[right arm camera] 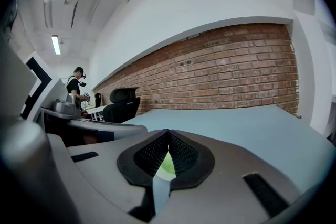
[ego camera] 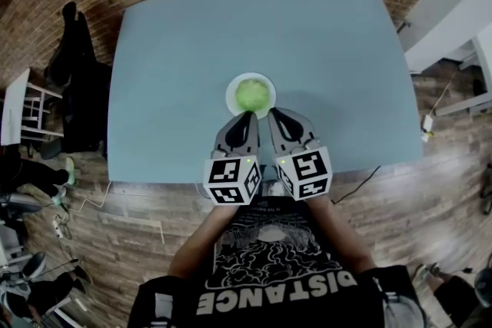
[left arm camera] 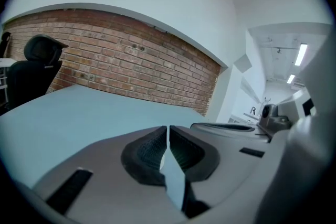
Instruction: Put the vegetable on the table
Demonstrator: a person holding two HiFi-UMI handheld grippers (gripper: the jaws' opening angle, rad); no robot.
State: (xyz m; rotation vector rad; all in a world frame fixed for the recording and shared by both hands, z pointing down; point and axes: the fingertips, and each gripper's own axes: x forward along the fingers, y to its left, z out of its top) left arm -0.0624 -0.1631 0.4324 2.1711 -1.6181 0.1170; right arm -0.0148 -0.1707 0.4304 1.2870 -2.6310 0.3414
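Left gripper (ego camera: 247,117) hovers at the near edge of the blue table (ego camera: 169,88), jaws pressed together on nothing. Just past its tips, the green vegetable (ego camera: 253,94) sits in a white dish (ego camera: 230,94), mid-table. Right gripper (ego camera: 275,114) is alongside, jaws closed too, empty.

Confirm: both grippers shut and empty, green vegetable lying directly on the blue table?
Wrong on one count. The green vegetable lies on a white plate that stands on the blue table, not directly on the table; the head view shows it. The left gripper and right gripper are shut and empty, as stated.
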